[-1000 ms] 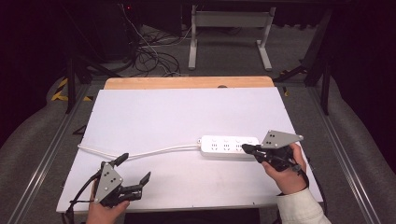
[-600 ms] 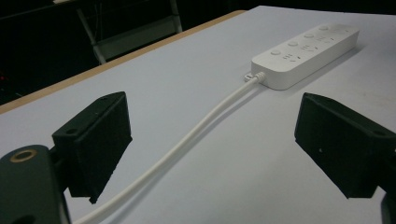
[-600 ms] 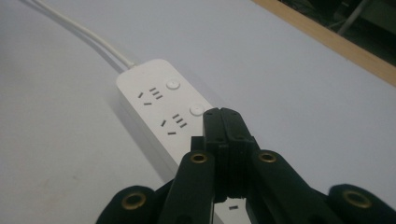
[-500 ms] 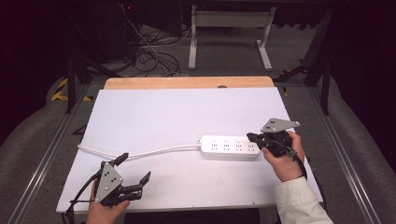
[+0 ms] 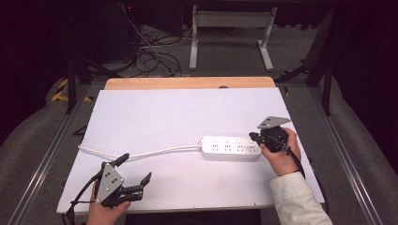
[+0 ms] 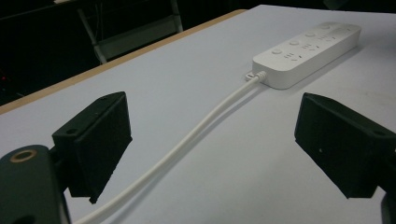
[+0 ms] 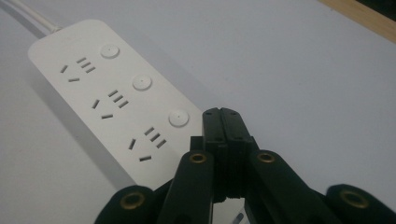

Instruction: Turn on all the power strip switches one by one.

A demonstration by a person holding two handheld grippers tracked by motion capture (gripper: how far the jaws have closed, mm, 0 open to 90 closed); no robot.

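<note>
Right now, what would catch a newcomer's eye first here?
The white power strip lying right of centre on the white table, its cable trailing off to the left. The right gripper, jaws shut, sits over the strip's right end; the left gripper waits wide open at the near-left corner.

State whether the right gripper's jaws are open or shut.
Shut: the right gripper has its black jaws pressed together, nothing between them, above the power strip.

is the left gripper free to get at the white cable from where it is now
Probably yes. The left gripper stands open just beside the cable, which in the left gripper view runs along the bare table between its jaws. Nothing lies in the way.
</note>
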